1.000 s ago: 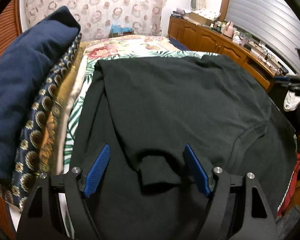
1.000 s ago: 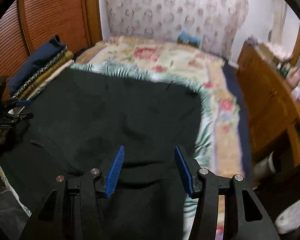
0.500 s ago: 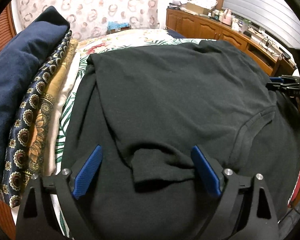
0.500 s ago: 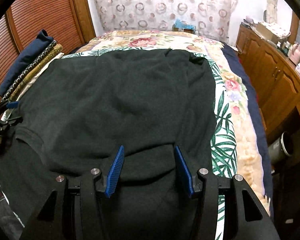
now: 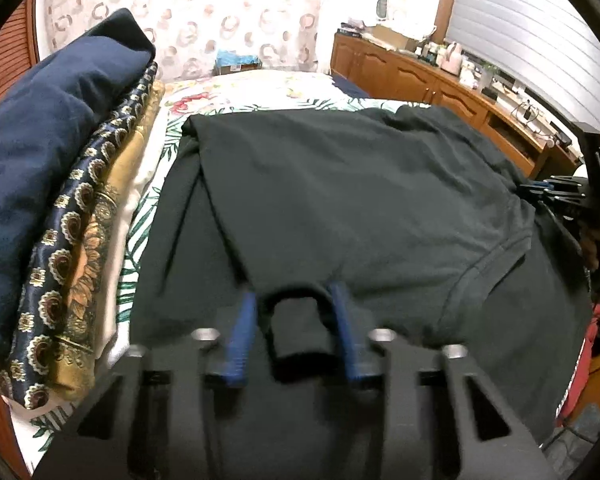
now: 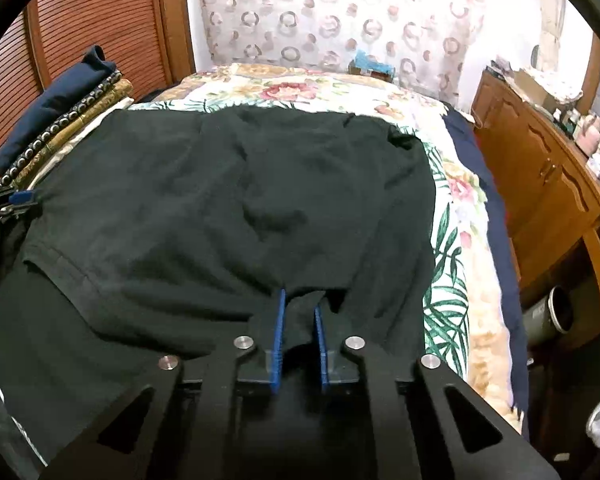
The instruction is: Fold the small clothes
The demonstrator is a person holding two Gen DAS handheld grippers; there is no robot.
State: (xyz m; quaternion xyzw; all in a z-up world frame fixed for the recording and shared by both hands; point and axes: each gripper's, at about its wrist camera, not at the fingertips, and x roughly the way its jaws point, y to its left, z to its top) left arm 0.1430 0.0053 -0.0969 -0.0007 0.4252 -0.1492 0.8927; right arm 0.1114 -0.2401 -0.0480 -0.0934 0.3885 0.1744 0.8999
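Both grippers' fingers have just closed, left gripper [image 5: 292, 320] and right gripper [image 6: 299, 322] pinching the black shirt [image 5: 360, 208]

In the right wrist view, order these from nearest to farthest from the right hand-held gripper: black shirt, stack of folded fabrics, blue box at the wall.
From the right hand-held gripper:
1. Black shirt, pinched between its pads.
2. Stack of folded fabrics, far left by the slatted door.
3. Blue box, beyond the bed at the wall.

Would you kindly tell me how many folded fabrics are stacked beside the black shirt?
4, stacked at the bed's left edge: navy on top, then circle-patterned, gold and white at the bottom. More may be hidden beneath.
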